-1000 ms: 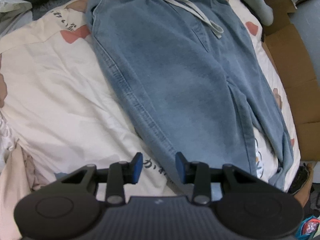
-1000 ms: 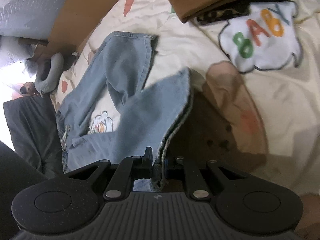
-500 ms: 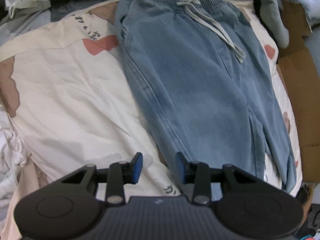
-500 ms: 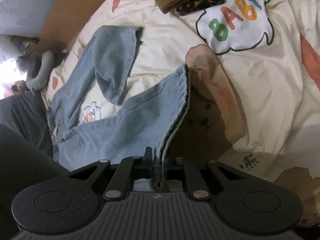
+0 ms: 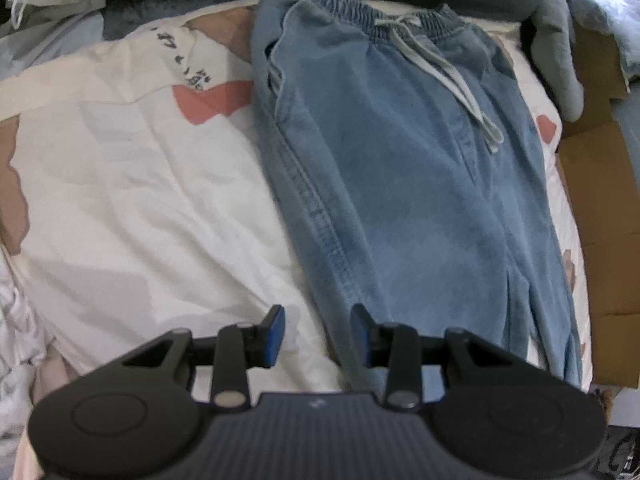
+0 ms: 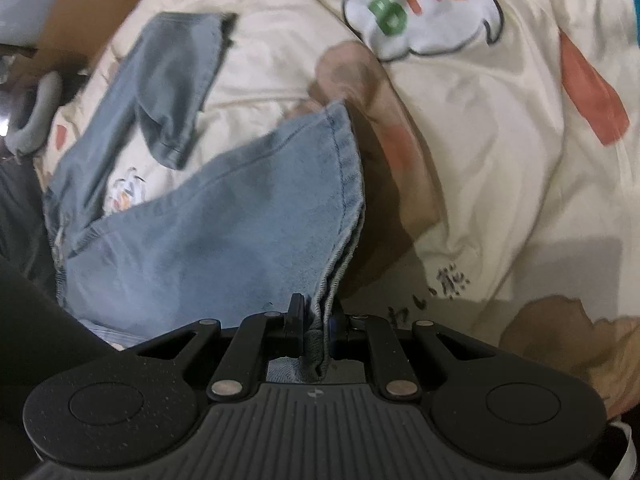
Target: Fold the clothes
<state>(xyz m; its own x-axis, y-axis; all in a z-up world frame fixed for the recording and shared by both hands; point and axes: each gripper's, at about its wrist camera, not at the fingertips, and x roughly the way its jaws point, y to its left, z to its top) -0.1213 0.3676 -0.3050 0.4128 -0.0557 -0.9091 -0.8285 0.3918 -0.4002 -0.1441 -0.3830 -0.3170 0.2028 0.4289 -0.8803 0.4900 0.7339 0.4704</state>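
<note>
Light blue denim pants (image 5: 404,184) with an elastic waist and a white drawstring (image 5: 452,76) lie flat on a cream printed bedsheet (image 5: 132,200), waistband at the far end. My left gripper (image 5: 318,330) hovers open above the sheet, just left of the nearer leg's seam, holding nothing. In the right wrist view my right gripper (image 6: 316,316) is shut on the hem of one pant leg (image 6: 224,216), which is lifted off the sheet and drapes away to the left. The other leg (image 6: 176,80) lies flat farther off, its cuff folded over.
Brown cardboard (image 5: 596,240) borders the bed's right side, with a grey plush shape (image 5: 560,48) near the waistband. A white plastic bag (image 5: 44,0) lies at the far left. The sheet carries a "BABY" cloud print (image 6: 424,4) and a bear print (image 6: 372,112).
The left gripper has pulled back and shifted left, so more of the waistband shows. The right gripper has carried the held leg hem further across the sheet toward the other leg.
</note>
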